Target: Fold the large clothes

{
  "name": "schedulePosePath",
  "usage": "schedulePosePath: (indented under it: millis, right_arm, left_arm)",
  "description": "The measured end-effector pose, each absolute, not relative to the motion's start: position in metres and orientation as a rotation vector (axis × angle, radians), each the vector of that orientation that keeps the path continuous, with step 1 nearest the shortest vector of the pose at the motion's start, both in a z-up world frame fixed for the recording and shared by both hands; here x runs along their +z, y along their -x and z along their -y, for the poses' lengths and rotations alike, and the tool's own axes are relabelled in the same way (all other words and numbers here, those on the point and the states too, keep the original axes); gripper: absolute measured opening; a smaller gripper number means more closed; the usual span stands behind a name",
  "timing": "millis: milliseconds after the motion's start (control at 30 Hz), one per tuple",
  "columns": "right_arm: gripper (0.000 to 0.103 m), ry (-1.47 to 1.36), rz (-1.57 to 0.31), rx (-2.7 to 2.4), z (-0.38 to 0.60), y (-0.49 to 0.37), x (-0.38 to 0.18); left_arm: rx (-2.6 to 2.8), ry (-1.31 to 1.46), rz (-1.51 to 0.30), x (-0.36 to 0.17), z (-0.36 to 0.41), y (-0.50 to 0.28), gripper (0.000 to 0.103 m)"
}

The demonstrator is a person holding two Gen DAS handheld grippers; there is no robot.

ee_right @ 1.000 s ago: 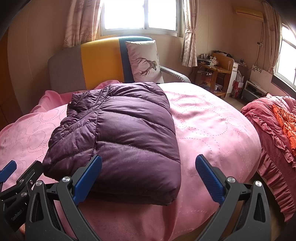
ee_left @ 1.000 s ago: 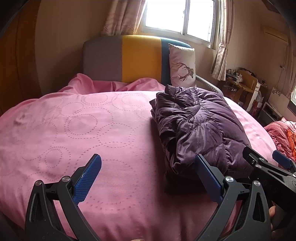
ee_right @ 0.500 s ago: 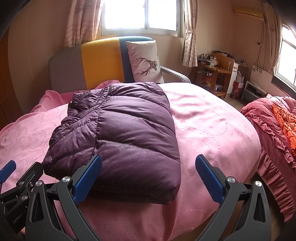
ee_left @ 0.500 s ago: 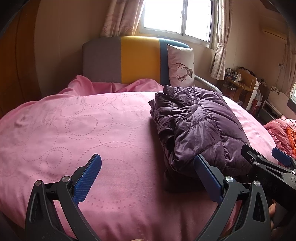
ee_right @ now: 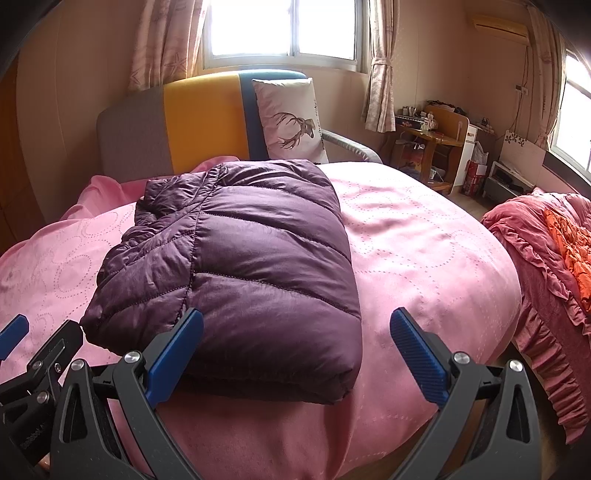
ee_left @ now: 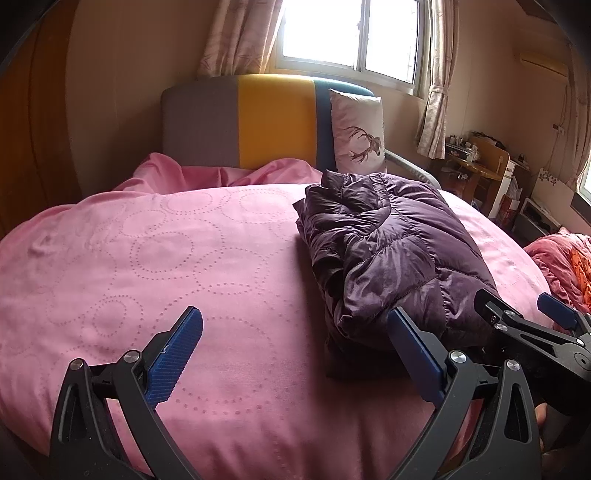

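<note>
Although already folded into a thick rectangular bundle, purple quilted down jacket still puffy and slippery-looking, so likely to spring open or slump sideways if nudged. Lying on the round bed with pink circle-patterned cover, toward the near edge and right of centre in the left view. Looser, rumpled layers along its left side, smoother quilted panel on top. Possible trouble: a blue pad catching the near hem, dragging the bundle toward the near edge of the bed and undoing the fold; judged only, not seen.

Left gripper spread wide, holding nothing, hovering over bare pink cover at the near edge, its right pad just beside the jacket's near left corner. Right gripper likewise spread wide and empty, its left pad in front of the jacket's near edge, its right pad over bare cover. Contact between pads and fabric impossible to tell. Each gripper partly visible at the border of the other's view.

Soft, yielding bed surface, so poor support for pressing creases flat. At the far edge, padded headboard in grey, yellow and blue panels, with white cushion printed with a deer leaning against it. Bright window with patterned curtains behind. Wooden desk with clutter by the right wall. Red ruffled bedding off the bed's right edge.
</note>
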State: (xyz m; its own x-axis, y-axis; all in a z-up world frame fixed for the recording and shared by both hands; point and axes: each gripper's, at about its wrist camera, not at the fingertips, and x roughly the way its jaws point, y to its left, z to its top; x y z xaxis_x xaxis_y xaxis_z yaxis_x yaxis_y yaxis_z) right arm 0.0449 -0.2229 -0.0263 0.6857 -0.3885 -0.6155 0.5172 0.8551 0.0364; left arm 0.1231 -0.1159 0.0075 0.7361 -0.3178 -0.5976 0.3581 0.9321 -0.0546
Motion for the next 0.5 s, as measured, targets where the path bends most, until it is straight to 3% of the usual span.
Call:
schedulePosePath:
  millis: [500]
  right_arm:
    - [0.101, -0.22, -0.639, -0.507, 0.2265, -0.0448, -0.0278]
  left_arm:
    - [-0.346, -0.047, -0.676, 0.0029, 0.1121, -0.1275, 0.099]
